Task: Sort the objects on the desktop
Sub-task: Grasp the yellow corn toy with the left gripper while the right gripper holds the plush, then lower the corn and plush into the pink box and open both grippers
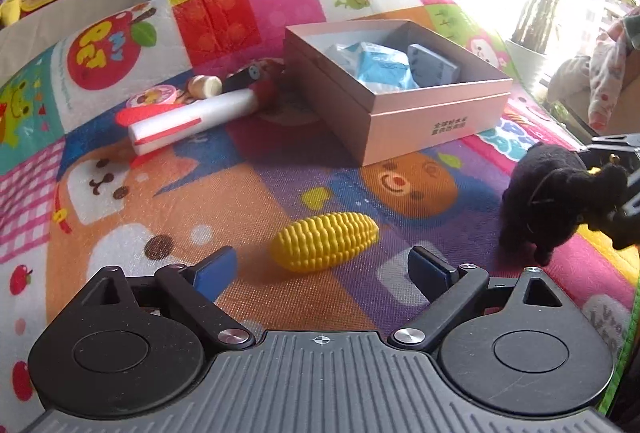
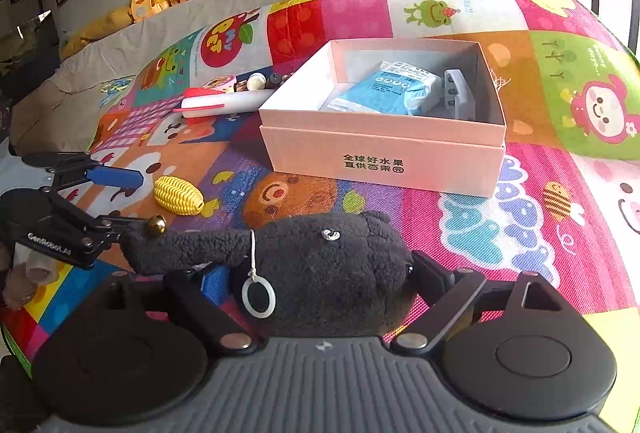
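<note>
Right wrist: right tongs (image 2: 316, 281) clamp black plush (image 2: 320, 257); left tongs (image 1: 320, 267) spread before corn (image 1: 324, 241); box (image 2: 384, 153) beyond.

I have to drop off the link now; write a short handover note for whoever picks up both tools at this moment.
Left tool: open, empty, just short of the toy corn on the play mat.
Right tool: closed on the black plush toy, low over the mat, in front of the pink box.
Done: a blue packet and a grey item already lie in the box.
Left: put the plush in the box, probably the corn next. The white-and-red tube and the small items behind it, left of the box, remain unsorted.
</note>
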`<state>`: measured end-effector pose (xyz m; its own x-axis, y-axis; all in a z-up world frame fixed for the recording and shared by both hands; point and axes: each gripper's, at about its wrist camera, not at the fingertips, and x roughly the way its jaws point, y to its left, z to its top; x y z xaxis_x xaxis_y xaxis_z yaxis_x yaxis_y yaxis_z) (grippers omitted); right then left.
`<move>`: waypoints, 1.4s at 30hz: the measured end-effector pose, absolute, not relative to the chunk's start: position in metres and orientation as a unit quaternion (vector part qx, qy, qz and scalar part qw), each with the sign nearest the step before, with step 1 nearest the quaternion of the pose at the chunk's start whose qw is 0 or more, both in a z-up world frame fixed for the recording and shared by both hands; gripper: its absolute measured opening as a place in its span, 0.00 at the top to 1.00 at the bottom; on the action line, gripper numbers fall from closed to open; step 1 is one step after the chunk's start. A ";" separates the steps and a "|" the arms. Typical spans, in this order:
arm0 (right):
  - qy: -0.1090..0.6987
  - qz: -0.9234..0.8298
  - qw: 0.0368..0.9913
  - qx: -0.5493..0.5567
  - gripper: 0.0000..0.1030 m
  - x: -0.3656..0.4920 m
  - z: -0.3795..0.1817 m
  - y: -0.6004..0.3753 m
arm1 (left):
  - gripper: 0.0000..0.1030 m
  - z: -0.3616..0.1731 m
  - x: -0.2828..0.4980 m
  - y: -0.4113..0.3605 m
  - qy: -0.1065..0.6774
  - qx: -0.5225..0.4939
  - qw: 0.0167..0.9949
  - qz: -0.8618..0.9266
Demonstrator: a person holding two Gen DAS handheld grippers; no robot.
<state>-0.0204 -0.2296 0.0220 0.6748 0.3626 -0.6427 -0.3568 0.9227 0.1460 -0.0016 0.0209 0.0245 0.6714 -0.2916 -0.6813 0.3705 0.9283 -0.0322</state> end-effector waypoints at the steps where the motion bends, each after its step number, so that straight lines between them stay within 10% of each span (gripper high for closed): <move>1: 0.352 0.195 0.915 0.005 0.14 -0.021 0.021 -0.229 | 0.07 0.023 -0.001 0.019 0.362 0.046 0.912 -0.186; 7: 0.348 0.190 0.918 -0.009 0.14 -0.024 0.021 -0.225 | 0.10 0.013 0.004 -0.006 0.345 0.075 0.923 -0.154; 11: 0.344 0.197 0.918 -0.017 0.13 -0.029 0.023 -0.224 | 0.30 0.010 0.012 -0.006 0.353 0.070 0.920 -0.156; 33: 0.180 0.166 0.969 -0.040 0.14 -0.045 0.168 -0.255 | 0.29 0.112 0.011 -0.059 0.193 0.083 0.954 -0.214; 37: 0.219 0.162 0.962 0.012 0.14 0.030 0.174 -0.247 | 0.07 0.098 0.060 -0.067 0.186 0.048 0.964 -0.185; 42: 0.289 0.144 0.946 0.030 0.08 0.107 0.146 -0.229 | 0.03 0.073 0.065 -0.035 0.224 0.013 0.959 -0.170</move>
<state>0.1069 -0.2293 0.1457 0.7916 0.2906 -0.5375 -0.2557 0.9565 0.1407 0.0649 -0.0345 0.0731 0.8416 -0.3203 -0.4349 0.3316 0.9420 -0.0521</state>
